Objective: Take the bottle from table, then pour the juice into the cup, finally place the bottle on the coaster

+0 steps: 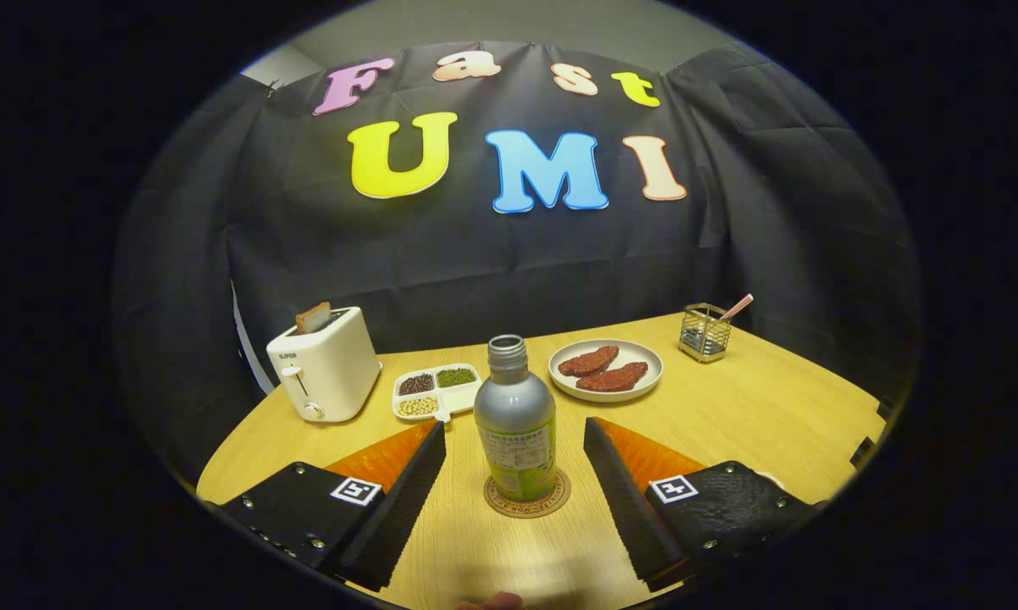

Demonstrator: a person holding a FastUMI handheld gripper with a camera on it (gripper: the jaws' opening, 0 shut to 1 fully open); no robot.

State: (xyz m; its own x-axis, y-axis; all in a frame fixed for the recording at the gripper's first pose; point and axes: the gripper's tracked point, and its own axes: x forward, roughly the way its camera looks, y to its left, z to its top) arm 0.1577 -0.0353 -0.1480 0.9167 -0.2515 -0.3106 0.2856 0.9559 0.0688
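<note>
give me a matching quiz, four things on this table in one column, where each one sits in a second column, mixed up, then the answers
Things:
1. bottle
2. toaster
3. plate
4. wire holder

Places:
A. far corner of the table, beyond the plate
B. upright on the coaster, between the open tongs
C. holds two brown slabs, behind the bottle
D. next to the divided bean dish, bread in its slot

Pairs: 1-B, 2-D, 3-C, 4-A
</note>
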